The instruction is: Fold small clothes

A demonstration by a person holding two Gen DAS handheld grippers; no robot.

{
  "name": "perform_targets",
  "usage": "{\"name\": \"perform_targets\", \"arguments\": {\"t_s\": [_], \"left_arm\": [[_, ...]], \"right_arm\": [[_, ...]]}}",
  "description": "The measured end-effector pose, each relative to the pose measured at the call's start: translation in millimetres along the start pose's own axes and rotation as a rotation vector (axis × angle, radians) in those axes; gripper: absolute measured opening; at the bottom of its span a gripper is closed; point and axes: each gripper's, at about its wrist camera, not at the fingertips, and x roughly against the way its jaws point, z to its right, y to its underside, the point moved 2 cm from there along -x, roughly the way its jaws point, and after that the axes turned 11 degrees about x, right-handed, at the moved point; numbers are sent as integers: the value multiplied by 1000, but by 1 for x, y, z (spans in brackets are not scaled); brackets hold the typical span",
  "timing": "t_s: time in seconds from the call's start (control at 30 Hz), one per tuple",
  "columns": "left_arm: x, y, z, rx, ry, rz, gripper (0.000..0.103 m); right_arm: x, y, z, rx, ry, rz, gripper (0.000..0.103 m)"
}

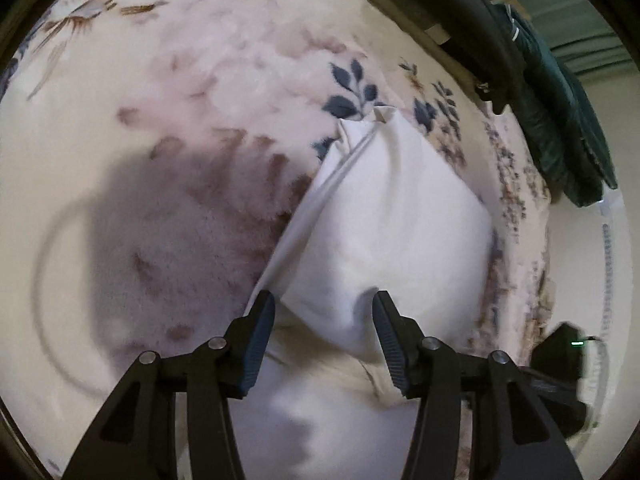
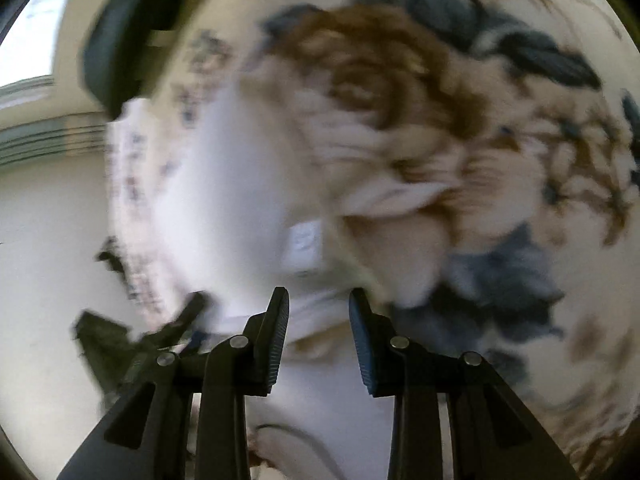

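Folded white cotton garment (image 1: 384, 216) lies on a fluffy cream blanket with blue and brown floral print (image 1: 168, 92), which I'll use as the landmark. In the left wrist view the garment sits on the blanket's right half, near its right edge, one corner pointing up-frame with a narrow seam or strap line running down its left side. Left gripper (image 1: 324, 312) has its black fingers with blue ribbed pads spread apart; the garment's near corner sits in the gap, the right pad (image 1: 390, 340) is up against a raised fold of cloth, and the left pad stands just clear of the cloth edge, so it reads as released, not clamping. Gripper shadow falls on the blanket left of the garment. Dark green and black clothing (image 1: 540, 92) is piled beyond the blanket's far right edge. A black device with a small green light (image 1: 568, 352) shows off the blanket's right edge, low in frame. Right wrist view is heavily motion-blurred. Right gripper (image 2: 319, 320) fingers are also parted, with white cloth (image 2: 240, 184) showing in the gap and below; pads do not appear to press on it, so released. A small white label-like patch (image 2: 304, 240) is visible on the cloth, detail unreadable. The other gripper's black frame (image 2: 132, 344) shows at lower left there, over the blanket's left edge.
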Motion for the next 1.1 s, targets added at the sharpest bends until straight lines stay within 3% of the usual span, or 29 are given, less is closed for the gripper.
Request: {"name": "perform_targets", "arguments": {"t_s": [0.17,0.23,0.3,0.43,0.53,0.6,0.8,0.83,0.87,0.9,1.0,1.1], "left_arm": [[64,25,0,-26,107,-37,51],[87,42,-14,-43,59,-48,67],[101,62,-37,-43,-6,-80,70],[90,106,-90,-18,-132,-209,70],[68,139,-124,2,-177,-305,70],[56,154,-137,15,-162,-343,70],[50,168,-122,-39,-153,-299,70],[49,171,-119,-59,-161,-291,57],[48,175,-113,-83,-161,-291,38],[49,178,-109,-108,-173,-297,4],[60,184,-104,-100,-136,-287,3],[77,179,-99,-44,-92,-269,3]], "right_arm": [[22,19,15,-43,-89,-58,34],[37,37,25,-23,-81,-90,45],[46,64,36,-14,-53,-149,51],[43,120,62,-24,-8,-290,51],[26,153,76,-38,11,-368,51],[16,172,86,-56,-12,-396,51],[-10,186,95,-71,-46,-420,51],[-11,186,93,-62,-44,-420,51],[-10,188,93,-54,-46,-413,48],[-9,187,88,-46,-57,-407,31],[-3,189,76,0,-38,-400,7],[3,189,64,-8,-79,-386,4]]}}
